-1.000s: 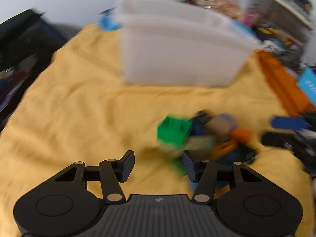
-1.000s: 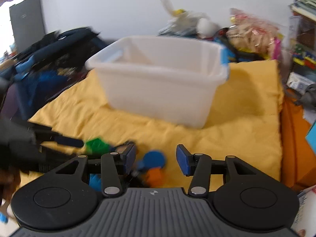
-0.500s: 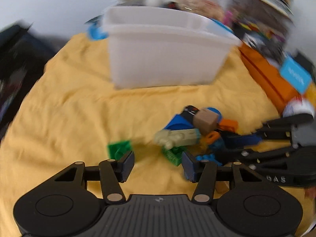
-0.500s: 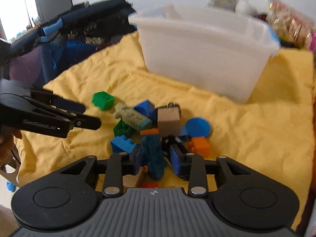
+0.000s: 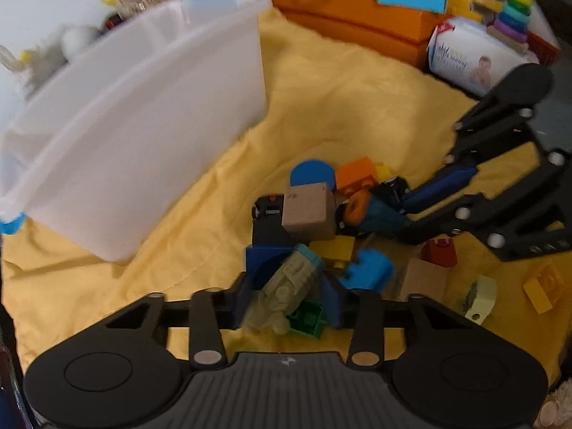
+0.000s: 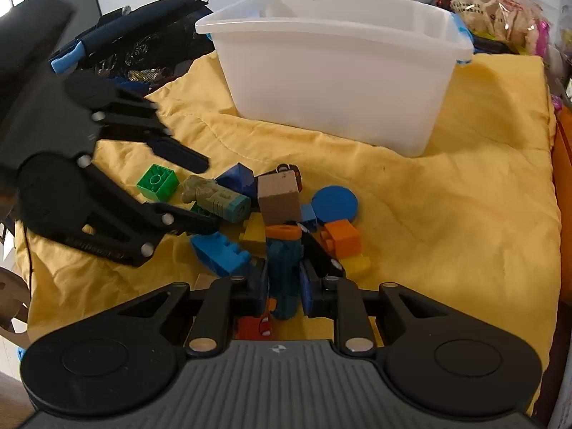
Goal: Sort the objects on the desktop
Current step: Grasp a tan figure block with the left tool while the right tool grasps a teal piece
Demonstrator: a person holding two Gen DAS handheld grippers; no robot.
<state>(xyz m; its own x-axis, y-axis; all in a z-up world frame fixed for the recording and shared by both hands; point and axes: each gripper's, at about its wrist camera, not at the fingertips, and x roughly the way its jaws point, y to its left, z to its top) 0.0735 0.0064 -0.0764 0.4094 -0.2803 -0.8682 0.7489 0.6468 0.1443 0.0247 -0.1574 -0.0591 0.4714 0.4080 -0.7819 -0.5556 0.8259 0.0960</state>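
I am working both grippers in the toy pile at once. My right gripper (image 6: 284, 286) is pinching a dark teal toy figure (image 6: 284, 268) with an orange cap, fingers narrow and pressing its two sides; the figure is standing roughly upright between the pads. My left gripper (image 5: 286, 302) is bracketing a pale green toy figure (image 5: 286, 287), fingers narrowed around it; the view is blurred, so I cannot tell whether both pads are actually touching.

Judging the step: grasping one piece per hand before carrying it to the white plastic bin (image 6: 336, 71). To do it well I am thinking of confirming firm contact on the left before lifting, since the green figure is lying tilted across a green brick (image 5: 307, 318) and a blue block (image 5: 264, 261) and may drag them. Lifting straight up looks safest on the right too, as an orange brick (image 6: 341, 237) and a blue brick (image 6: 220, 254) are crowding the figure's base.

A tan cube (image 6: 279, 198) and a blue disc (image 6: 334, 203) are lying in the pile, near the bin but apart from it.

Surface: a wrinkled yellow cloth (image 6: 447, 214), soft, so pieces are likely to tip. Room: an orange box (image 5: 357, 21), a tissue pack (image 5: 468, 57) and a rainbow stacking toy (image 5: 514, 10) are sitting beyond the cloth; snack bags (image 6: 497, 18) are lying behind the bin
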